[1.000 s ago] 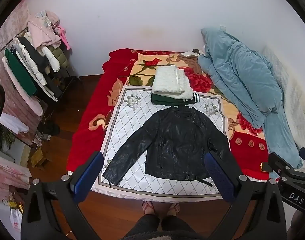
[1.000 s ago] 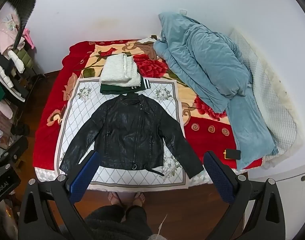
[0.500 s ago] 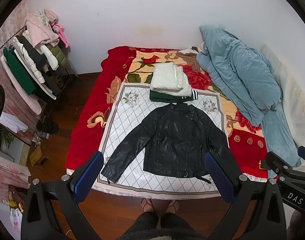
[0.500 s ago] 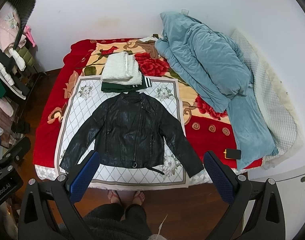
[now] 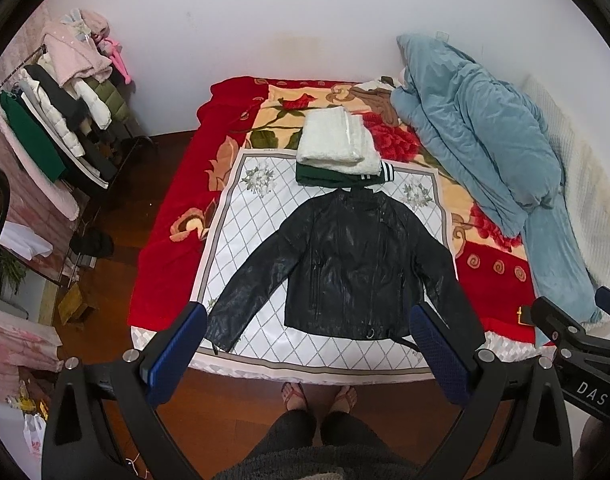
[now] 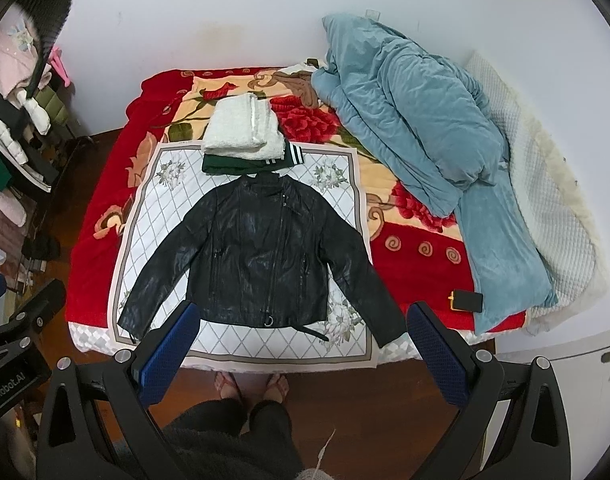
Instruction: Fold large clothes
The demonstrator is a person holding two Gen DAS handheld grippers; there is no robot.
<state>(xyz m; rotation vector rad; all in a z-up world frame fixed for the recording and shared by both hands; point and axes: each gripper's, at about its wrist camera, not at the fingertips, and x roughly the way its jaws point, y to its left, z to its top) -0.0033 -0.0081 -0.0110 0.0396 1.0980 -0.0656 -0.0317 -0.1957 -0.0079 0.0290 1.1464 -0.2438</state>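
A black leather jacket (image 5: 345,264) lies flat, front up, sleeves spread, on a white diamond-patterned cloth (image 5: 245,248) on the bed; it also shows in the right wrist view (image 6: 261,256). My left gripper (image 5: 305,356) is open and empty, held high above the near bed edge. My right gripper (image 6: 301,352) is open and empty at the same height, to the right of the left one. Behind the jacket's collar sits a stack of folded clothes, white (image 5: 337,146) on dark green (image 5: 325,178).
A crumpled blue duvet (image 6: 417,120) covers the bed's right side, with a black phone (image 6: 467,301) near its lower end. A loaded clothes rack (image 5: 57,128) stands on the left. The person's feet (image 5: 317,394) are on the wooden floor at the bed's near edge.
Both grippers have risen or pulled back slightly, so the bed and jacket sit a little higher and farther in both views. The jacket has not moved.
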